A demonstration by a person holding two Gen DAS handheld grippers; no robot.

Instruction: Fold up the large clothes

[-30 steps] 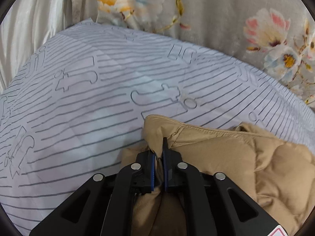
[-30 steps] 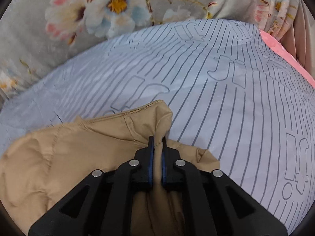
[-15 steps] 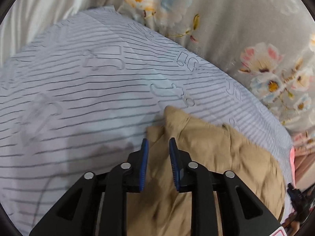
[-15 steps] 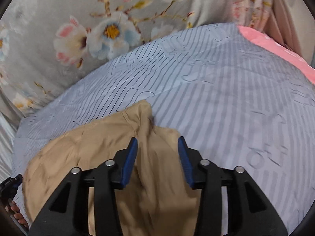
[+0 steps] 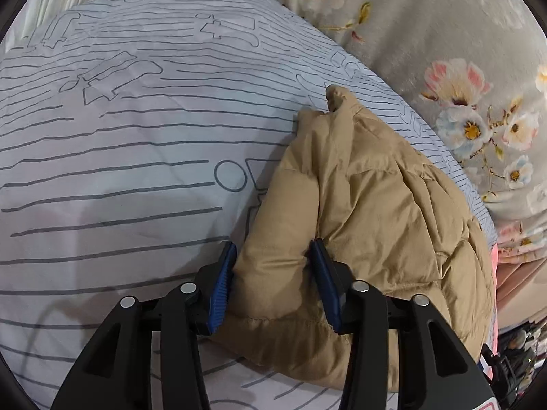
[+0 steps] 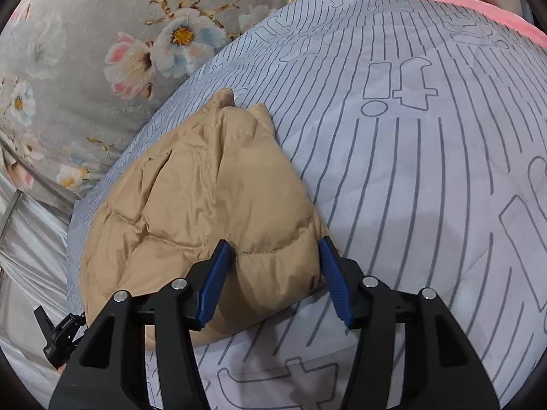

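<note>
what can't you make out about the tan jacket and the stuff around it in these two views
- Tan puffer jacket: near hem hidden behind the left gripper; sleeves and zip folded out of sight.
- Same jacket in the right wrist view: near edge hidden behind the right gripper.
- Small black device, left edge: too small to identify.

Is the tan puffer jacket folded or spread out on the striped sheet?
Folded. The tan puffer jacket lies as a compact, doubled-over bundle on the striped sheet, no sleeves laid out flat.
</note>
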